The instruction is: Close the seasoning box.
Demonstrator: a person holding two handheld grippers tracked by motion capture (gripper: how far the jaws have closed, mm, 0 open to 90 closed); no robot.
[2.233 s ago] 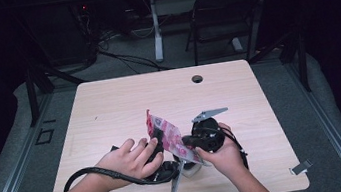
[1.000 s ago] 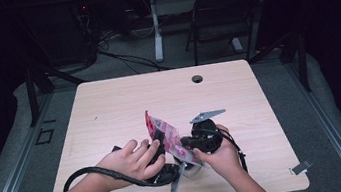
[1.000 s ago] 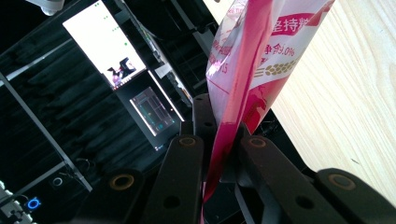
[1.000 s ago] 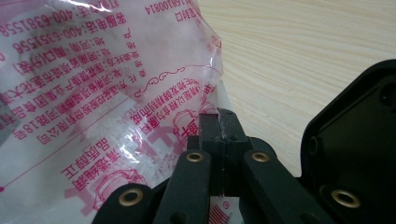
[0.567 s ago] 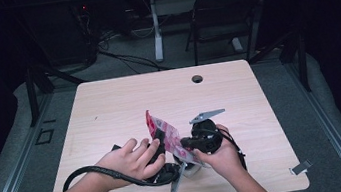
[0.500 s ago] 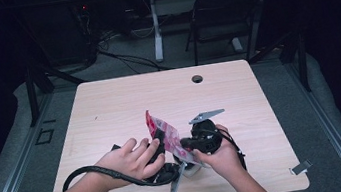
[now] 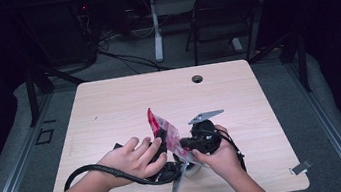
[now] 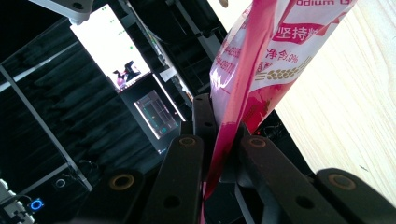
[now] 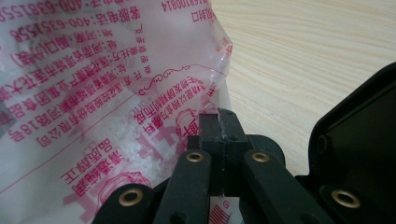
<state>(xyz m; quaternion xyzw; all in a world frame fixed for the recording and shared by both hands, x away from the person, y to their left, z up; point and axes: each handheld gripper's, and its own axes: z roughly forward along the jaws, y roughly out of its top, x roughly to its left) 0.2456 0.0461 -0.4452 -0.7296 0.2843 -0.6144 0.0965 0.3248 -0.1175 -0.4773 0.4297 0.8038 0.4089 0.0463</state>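
High view: nothing has shifted over the last second; the red-and-clear salt packet (image 7: 164, 132) stands above the counter (image 7: 110, 109), left gripper (image 8: 223, 140) and right gripper (image 9: 219, 126) fingers clamped on opposite edges, likely poised to tear.

A red-and-clear printed plastic pouch (image 7: 163, 132) with white grains inside stands tilted above the table's near middle.

- light wood-grain table (image 7: 110, 109), round cable hole (image 7: 197, 78) near far edge
- black cable (image 7: 85, 169) looped on near-left part
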